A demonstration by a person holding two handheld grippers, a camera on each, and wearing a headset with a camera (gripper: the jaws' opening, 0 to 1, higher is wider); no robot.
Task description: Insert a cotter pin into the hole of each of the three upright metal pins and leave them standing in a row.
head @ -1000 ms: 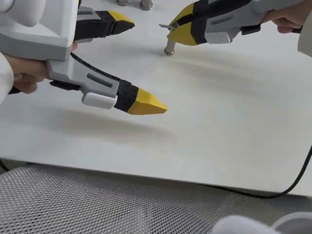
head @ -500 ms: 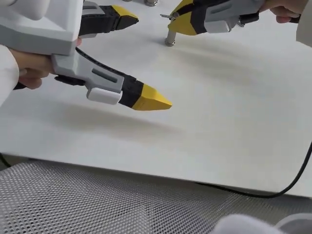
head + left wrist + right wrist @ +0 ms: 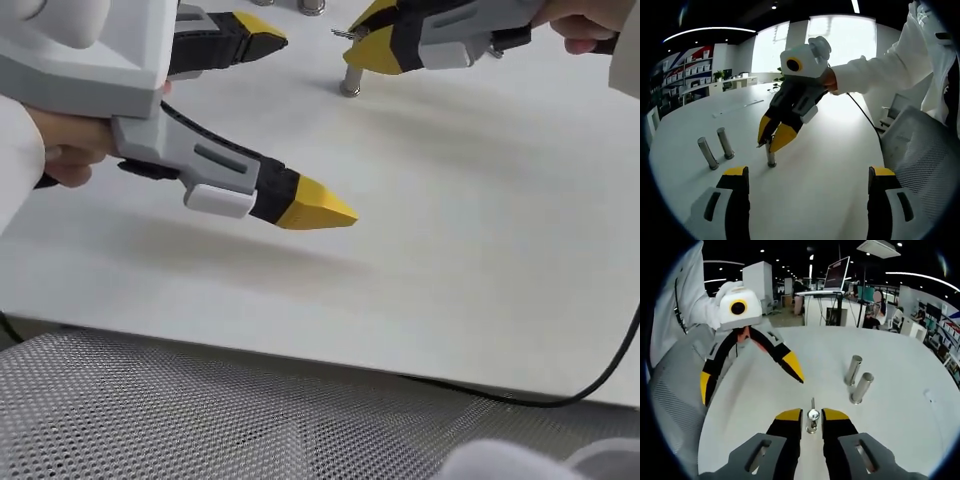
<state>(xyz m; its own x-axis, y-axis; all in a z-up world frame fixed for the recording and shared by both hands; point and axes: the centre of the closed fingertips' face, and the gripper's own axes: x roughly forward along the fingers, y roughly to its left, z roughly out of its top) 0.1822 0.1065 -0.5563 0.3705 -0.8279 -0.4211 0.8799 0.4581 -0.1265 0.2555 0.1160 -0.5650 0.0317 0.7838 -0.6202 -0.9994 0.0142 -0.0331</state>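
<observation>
The cotter pin [image 3: 343, 33] is lying close to level in the head view, long axis running across the worktop [image 3: 450, 250]. Its free end is pointing away from the tips that are pinching it. It is hovering right at the top of the nearest metal pin [image 3: 350, 84], which is standing upright on its base. Whether the tip is already entering the hole, I cannot tell.

In the right gripper view the cotter pin [image 3: 813, 402] is reaching straight ahead. The metal pin's round head [image 3: 813, 415] is showing between the two yellow tips.

The right hand-held gripper [image 3: 368, 45] is clenching the cotter pin, jaws drawn close together. It is coming in from the far right, nose tipping down toward the pin. A hand [image 3: 585, 25] is gripping its handle.

The two other metal pins [image 3: 854, 370] [image 3: 861, 387] are standing side by side, close together, a little beyond and off to one side.

The left hand-held gripper [image 3: 320, 127] is hanging released, jaws spread wide and holding nothing. It is sitting above the worktop, well short of the pin. Its own view is looking straight at the right hand-held gripper [image 3: 774, 140] working over the metal pin [image 3: 771, 158].
</observation>
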